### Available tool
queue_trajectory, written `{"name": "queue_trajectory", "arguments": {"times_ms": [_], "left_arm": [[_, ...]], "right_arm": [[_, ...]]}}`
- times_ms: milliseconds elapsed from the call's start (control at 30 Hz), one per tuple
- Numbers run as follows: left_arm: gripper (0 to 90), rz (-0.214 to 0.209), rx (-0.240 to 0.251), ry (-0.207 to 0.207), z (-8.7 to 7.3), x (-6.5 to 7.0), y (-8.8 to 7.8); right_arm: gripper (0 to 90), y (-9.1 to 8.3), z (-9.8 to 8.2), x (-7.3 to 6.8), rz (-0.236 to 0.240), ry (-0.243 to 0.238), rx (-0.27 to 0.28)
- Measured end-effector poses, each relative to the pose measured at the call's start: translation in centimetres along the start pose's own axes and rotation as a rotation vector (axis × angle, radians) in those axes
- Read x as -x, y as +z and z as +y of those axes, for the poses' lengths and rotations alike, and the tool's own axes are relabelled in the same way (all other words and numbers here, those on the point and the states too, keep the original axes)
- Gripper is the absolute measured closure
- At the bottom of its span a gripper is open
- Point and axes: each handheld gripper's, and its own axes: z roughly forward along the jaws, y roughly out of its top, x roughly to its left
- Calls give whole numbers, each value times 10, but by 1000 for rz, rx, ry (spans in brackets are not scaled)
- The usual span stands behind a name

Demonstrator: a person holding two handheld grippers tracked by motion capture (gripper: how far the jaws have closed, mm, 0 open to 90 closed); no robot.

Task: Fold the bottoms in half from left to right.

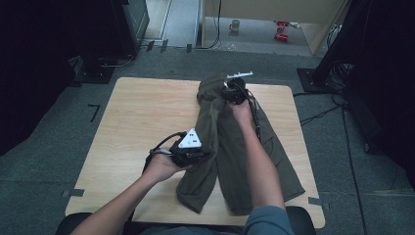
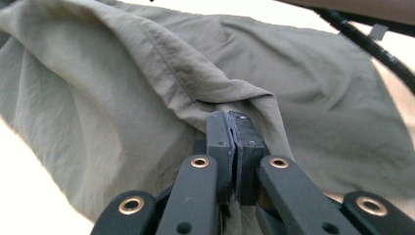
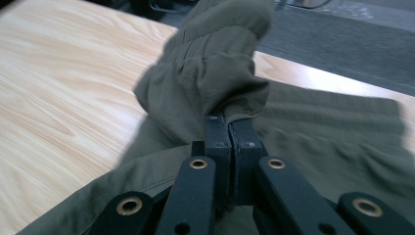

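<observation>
Centrally on the wooden bench, an olive-green garment is laid lengthwise, its wider end toward the person and its narrower end bunched at the far edge. The left hand-held gripper is seen at the garment's left border, about midway along it; in the left gripper view its jaws are pressed together on a pinched fold of the fabric, which rises in a ridge from the pads. The right hand-held gripper is placed at the far, gathered end; in the right gripper view its jaws are likewise clamped on an edge of the cloth, with a heaped fold standing directly beyond the pads. The right forearm is stretched over the middle of the garment and hides part of it from the high view. A black cable is trailed along that forearm across the cloth, and a second cable is visible at the upper right of the left gripper view. Bare bench surface is left to the left of the garment. Beyond the bench, grey floor, a mug and small red objects are shown, well apart from the work. Dark equipment stands are placed at the right.
</observation>
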Motion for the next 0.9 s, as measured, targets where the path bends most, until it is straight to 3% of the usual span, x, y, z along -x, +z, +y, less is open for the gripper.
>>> {"name": "queue_trajectory", "arguments": {"times_ms": [133,267,467,700,900], "left_arm": [[889,-8,-6,28,8,6,19],[889,-31,-16,13,8,9,42],[887,-41,-116,-11,-4,7,76],[883,-29,-177,-17,-17,-1,90],[885,-23,-182,-13,-23,-11,88]], "right_arm": [[885,-3,-7,18,-29,19,-56],[885,-3,-19,31,-55,26,-66],[884,6,-37,46,-102,28,-153],[884,15,-55,52,-120,19,-175],[883,20,-57,49,-137,4,-190]]}}
